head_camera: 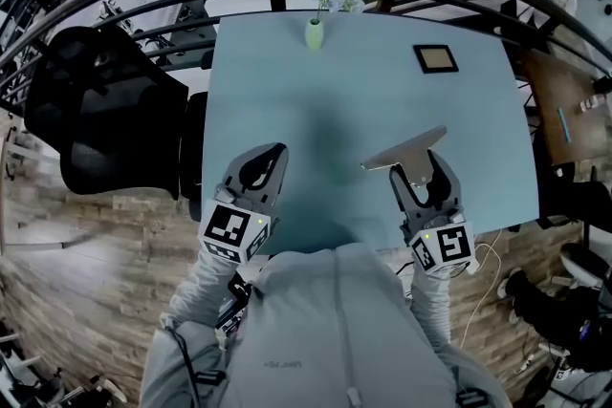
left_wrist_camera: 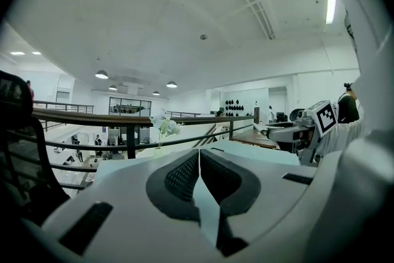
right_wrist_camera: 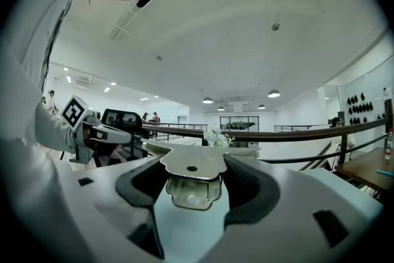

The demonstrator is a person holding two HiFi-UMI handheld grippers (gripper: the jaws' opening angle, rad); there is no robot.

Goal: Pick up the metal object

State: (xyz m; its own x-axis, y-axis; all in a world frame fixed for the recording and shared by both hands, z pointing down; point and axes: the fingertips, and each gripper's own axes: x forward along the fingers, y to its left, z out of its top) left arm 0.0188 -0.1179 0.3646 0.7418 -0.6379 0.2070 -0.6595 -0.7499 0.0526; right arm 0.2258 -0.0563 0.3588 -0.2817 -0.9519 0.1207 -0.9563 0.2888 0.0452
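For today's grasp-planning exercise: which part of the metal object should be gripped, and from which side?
Probably the narrow stem of the metal object, beneath its plate, approached from the person's side as the right tool does: its parallel walls sit between the pads; the plate looks too wide.

Vase (head_camera: 314, 34) at table (head_camera: 287, 100) far edge, frame (head_camera: 435, 58) to right; metal object (head_camera: 404, 151) nearer, in right gripper (head_camera: 418, 175) jaws.

No legible text anywhere; small print on grey sweatshirt (head_camera: 287, 364) too blurred to read.
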